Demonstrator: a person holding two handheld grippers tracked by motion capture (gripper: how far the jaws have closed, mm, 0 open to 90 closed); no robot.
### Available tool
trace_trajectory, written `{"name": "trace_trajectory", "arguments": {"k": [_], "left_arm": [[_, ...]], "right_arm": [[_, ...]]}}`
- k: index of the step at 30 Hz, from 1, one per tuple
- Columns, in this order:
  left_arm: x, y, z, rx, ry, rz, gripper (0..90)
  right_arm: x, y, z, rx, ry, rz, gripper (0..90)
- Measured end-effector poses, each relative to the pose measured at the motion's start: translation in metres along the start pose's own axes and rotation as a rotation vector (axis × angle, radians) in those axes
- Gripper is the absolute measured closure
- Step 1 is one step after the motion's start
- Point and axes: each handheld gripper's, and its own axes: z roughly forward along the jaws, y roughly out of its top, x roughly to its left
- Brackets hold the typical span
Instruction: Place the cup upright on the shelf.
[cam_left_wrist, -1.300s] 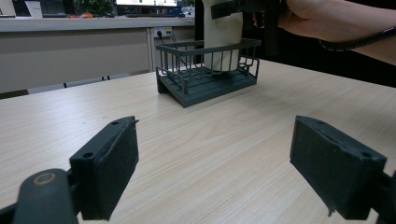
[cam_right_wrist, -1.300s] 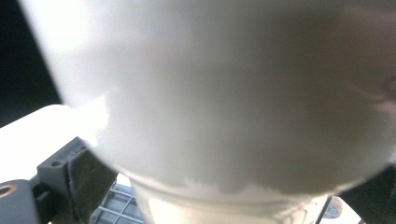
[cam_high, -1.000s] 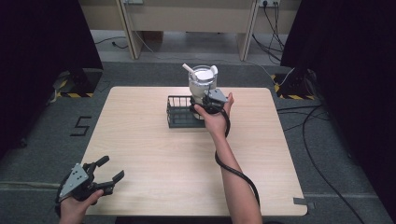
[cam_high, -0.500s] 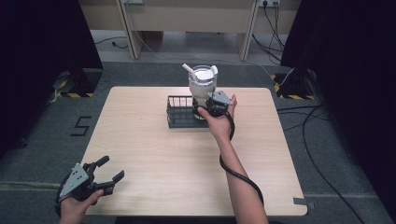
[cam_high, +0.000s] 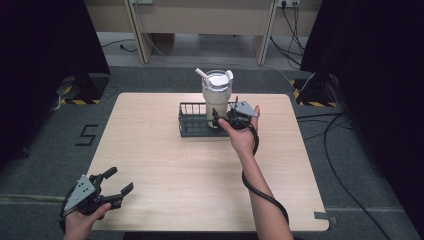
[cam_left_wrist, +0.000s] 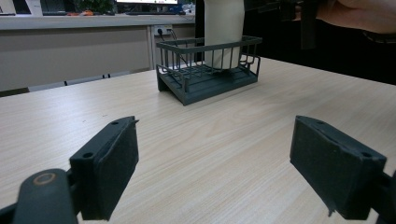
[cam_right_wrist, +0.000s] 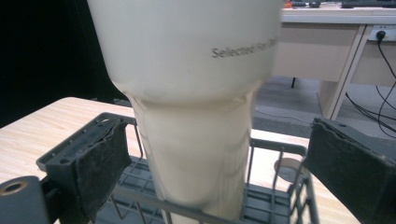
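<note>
The person's right arm reaches forward across the table (cam_high: 165, 165), forearm nearly straight, the hand wrapped around the right gripper (cam_high: 226, 118) at the right end of a dark wire basket (cam_high: 192, 125). That gripper's jaws stand spread, one on either side of a tall cream tumbler (cam_high: 216, 97) that stands inside the basket; neither pad touches the cup. A black cable (cam_high: 260, 192) loops down from the gripper alongside the forearm.

The left hand (cam_high: 82, 222) rests low at the near left corner of the table, holding the left gripper (cam_high: 116, 182) with its jaws wide apart, gripping nothing and pointing across the wood toward the basket.

From above, the tumbler's white lid (cam_high: 218, 78) and a straw (cam_high: 202, 76) leaning to the left are plain. The right gripper view instead gives the cup's side close up: the tumbler (cam_right_wrist: 187, 93) is wide above and steps in to a narrower base that goes down behind the basket (cam_right_wrist: 275, 154) rail, with small grey lettering on the upper wall. The left gripper view shows the basket (cam_left_wrist: 205, 70) from table height, well apart from its own pads, the tumbler (cam_left_wrist: 224, 28) rising out of its right half.

The tumbler stands upright, long axis vertical, mouth up. The basket's long side runs left to right across the table.
</note>
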Motion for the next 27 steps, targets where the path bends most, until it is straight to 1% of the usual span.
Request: {"name": "trace_trajectory", "arguments": {"k": [12, 16, 17, 20, 24, 27], "left_arm": [[0.000, 0.000, 0.001, 0.006, 0.002, 0.000, 14.7], [0.000, 0.000, 0.001, 0.008, 0.003, -0.001, 14.7], [0.000, 0.000, 0.001, 0.008, 0.004, -0.002, 14.7], [0.000, -0.001, 0.001, 0.008, 0.005, -0.003, 14.7], [0.000, -0.001, 0.001, 0.008, 0.005, -0.005, 14.7], [0.000, -0.001, 0.002, 0.008, 0.007, -0.010, 14.7]], "right_arm": [[-0.011, 0.000, -0.026, 0.007, -0.011, -0.002, 7.8], [-0.016, -0.004, -0.037, 0.018, -0.019, -0.002, 8.3], [-0.016, -0.004, -0.037, 0.018, -0.019, -0.002, 8.3], [-0.020, -0.007, -0.043, 0.027, -0.024, -0.006, 8.4], [-0.025, -0.014, -0.054, 0.039, -0.037, 0.003, 9.1], [-0.026, -0.016, -0.058, 0.043, -0.040, 0.000, 9.2]]}}
